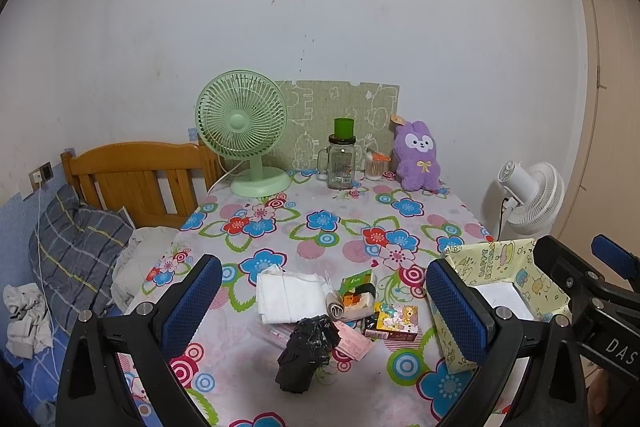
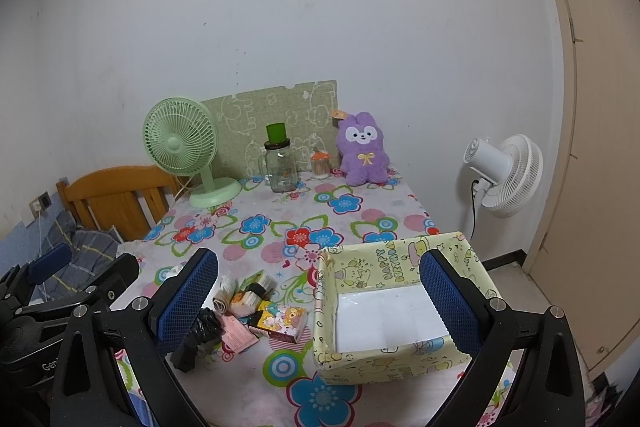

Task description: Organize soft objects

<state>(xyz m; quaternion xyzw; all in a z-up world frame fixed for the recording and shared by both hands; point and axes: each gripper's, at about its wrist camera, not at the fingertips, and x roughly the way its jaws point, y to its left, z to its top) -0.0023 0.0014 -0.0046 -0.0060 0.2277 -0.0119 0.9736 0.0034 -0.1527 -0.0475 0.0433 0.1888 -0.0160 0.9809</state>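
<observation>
1. Pile of small things lies on the flowered tablecloth [image 1: 280, 227] in front of my left gripper [image 1: 324, 311], between its two blue pads and a little below them. The soft ones I can name are the crumpled black bag [image 1: 306, 351], the folded white cloth [image 1: 286, 293] and a small grey roll [image 1: 335, 306].

2. Black bag is the nearest to my left gripper. Its long axis runs from near-left to far-right in the left view, so it lies oblique to the line between my pads. I judge I must turn the wrist a little to close across its narrow side.

3. My left gripper is spread wide and holds nothing. My right gripper [image 2: 320, 307] is also wide apart and holds nothing.

4. Yellow box [image 2: 384, 311] with cartoon print stands to the right of the pile, apart from it, and directly between the pads of my right gripper. It is open on top. Inside I see only its white bottom, no object.

5. A cartoon carton [image 1: 396, 321] and a pink card [image 1: 354, 341] lie touching the pile. They look stiff, so I think they are not for the box.

6. My judgement: the left hand is nearer to the soft things, the right is nearer to the box, and nothing is sorted yet.
</observation>
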